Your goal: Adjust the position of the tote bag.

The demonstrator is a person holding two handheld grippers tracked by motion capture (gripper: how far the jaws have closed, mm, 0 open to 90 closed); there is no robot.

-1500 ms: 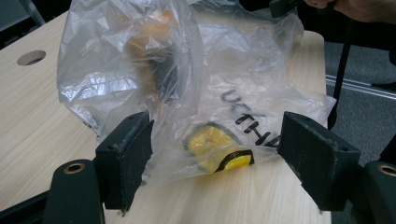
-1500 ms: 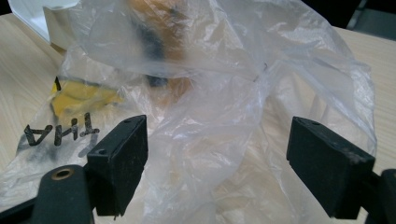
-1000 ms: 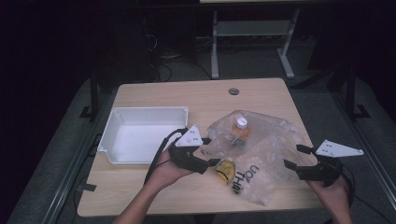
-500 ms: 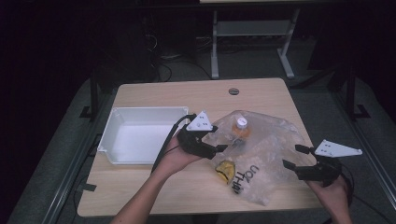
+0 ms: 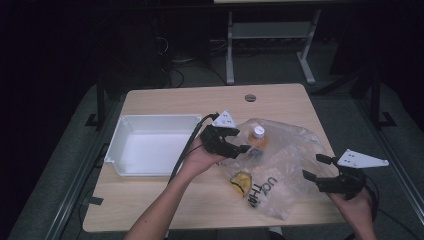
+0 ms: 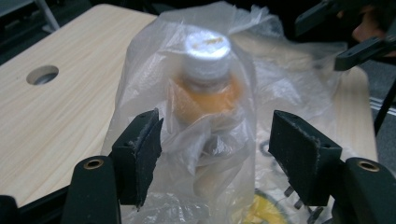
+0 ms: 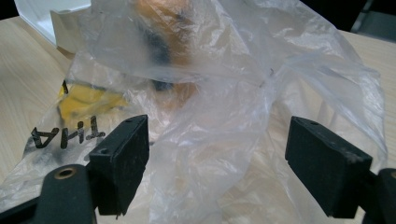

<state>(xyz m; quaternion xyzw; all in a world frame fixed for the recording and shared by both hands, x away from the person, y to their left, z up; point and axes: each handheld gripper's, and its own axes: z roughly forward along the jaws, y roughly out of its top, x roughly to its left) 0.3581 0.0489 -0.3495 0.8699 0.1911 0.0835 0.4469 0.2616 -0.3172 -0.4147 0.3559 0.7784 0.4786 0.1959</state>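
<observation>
Wooden table (image 5: 165,205) fills the middle of the high view, dark floor on every side; bare wood runs along its far edge around a round cable hole (image 5: 250,97) and across the lower left corner; the near right corner is crowded.

White plastic bin (image 5: 116,150) sits at centre left of the high view, its left wall close to the table's left edge, its right wall just beside the left hand; inside is open.

Clear plastic bag (image 5: 295,150), crumpled, lies right of centre, spreading toward the table's right and near edges; black lettering shows on its lower fold. Within it stands a bottle (image 6: 205,88) of orange liquid with a white cap, upright, at the bag's upper left part; a yellow item (image 5: 241,182) lies lower in the bag, too blurred to name.

Left gripper (image 5: 241,148) at centre frame, at the bag's left edge; its jaws have just been closing, with bag film and the bottle between them; in the left gripper view the left pad (image 6: 140,154) meets the film, the right pad stands apart, so nothing is pinched.

Right gripper (image 5: 312,169) at lower right, near the table's right edge; jaws spread wide, bag film between them in the right gripper view, no squeeze.
</observation>
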